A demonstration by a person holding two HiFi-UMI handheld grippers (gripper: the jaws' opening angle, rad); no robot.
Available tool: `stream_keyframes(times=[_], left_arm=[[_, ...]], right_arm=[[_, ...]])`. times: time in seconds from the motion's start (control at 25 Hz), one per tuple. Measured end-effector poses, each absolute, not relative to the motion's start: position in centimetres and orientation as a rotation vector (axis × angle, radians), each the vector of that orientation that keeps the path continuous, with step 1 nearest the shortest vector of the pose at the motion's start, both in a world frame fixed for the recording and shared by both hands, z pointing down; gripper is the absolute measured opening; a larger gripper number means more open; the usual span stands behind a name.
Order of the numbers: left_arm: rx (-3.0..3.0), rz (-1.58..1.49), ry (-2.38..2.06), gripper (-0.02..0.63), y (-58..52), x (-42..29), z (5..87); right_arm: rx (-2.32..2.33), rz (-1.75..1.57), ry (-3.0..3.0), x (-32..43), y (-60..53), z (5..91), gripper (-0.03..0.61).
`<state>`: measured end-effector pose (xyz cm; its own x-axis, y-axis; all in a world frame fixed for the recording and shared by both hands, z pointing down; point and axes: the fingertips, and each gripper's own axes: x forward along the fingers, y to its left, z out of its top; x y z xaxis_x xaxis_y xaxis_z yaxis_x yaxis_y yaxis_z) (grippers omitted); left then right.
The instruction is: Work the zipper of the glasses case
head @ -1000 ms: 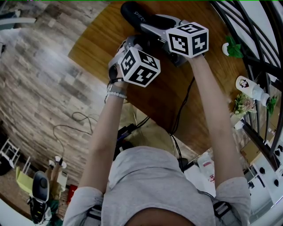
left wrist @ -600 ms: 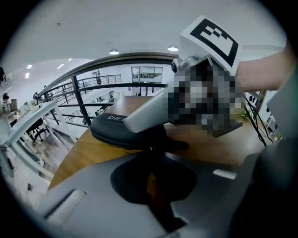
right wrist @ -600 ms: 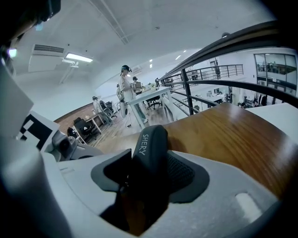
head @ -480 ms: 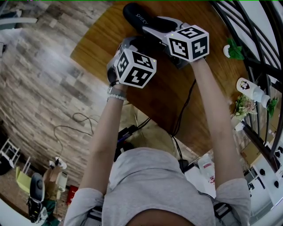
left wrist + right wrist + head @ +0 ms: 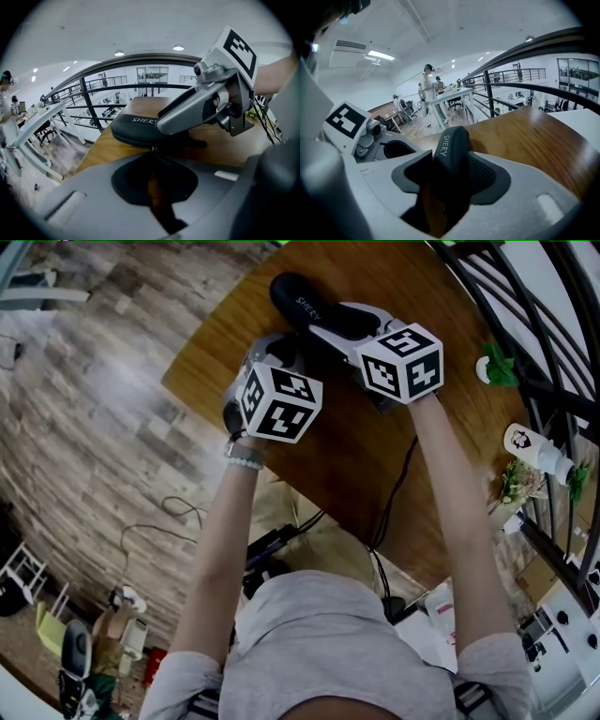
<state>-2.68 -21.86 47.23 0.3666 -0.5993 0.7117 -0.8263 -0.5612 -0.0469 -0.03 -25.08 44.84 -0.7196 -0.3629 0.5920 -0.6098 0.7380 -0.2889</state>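
Right tongs [image 5: 446, 180] clamping glasses case [image 5: 453, 145], left tongs [image 5: 153, 159] — closed

Head camera: high over the person's arms [image 5: 450, 512], facing steeply down on the wooden table [image 5: 337, 456]. Left gripper view: low, close, looking along its jaws across the table at the glasses case [image 5: 133, 125] and right gripper [image 5: 176, 132]. Right gripper view: hard against that case, left gripper [image 5: 382, 140] at frame-left; all share case and table.

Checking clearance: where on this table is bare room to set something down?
Bare wood lies left of the left gripper toward the brown wooden table's edge, and between the right forearm and the small green plant. Crowded around the black glasses case.
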Motion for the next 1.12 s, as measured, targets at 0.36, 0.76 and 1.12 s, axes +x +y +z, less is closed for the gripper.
stream_keyframes(times=[0.36, 0.76, 1.12], left_arm=[[2.282, 1.032, -1.329, 0.018, -23.5, -5.3, 47.2], [2.240, 0.885, -1.431, 0.018, -26.4, -10.3, 45.9], [2.378, 1.003, -1.206, 0.107, -24.4, -6.9, 47.0]], right_arm=[[0.744, 0.612, -2.427, 0.0, -24.8, 45.1, 0.241], [0.751, 0.605, -2.430, 0.0, -24.6, 45.4, 0.241], [0.748, 0.613, -2.425, 0.0, -24.6, 45.4, 0.241]])
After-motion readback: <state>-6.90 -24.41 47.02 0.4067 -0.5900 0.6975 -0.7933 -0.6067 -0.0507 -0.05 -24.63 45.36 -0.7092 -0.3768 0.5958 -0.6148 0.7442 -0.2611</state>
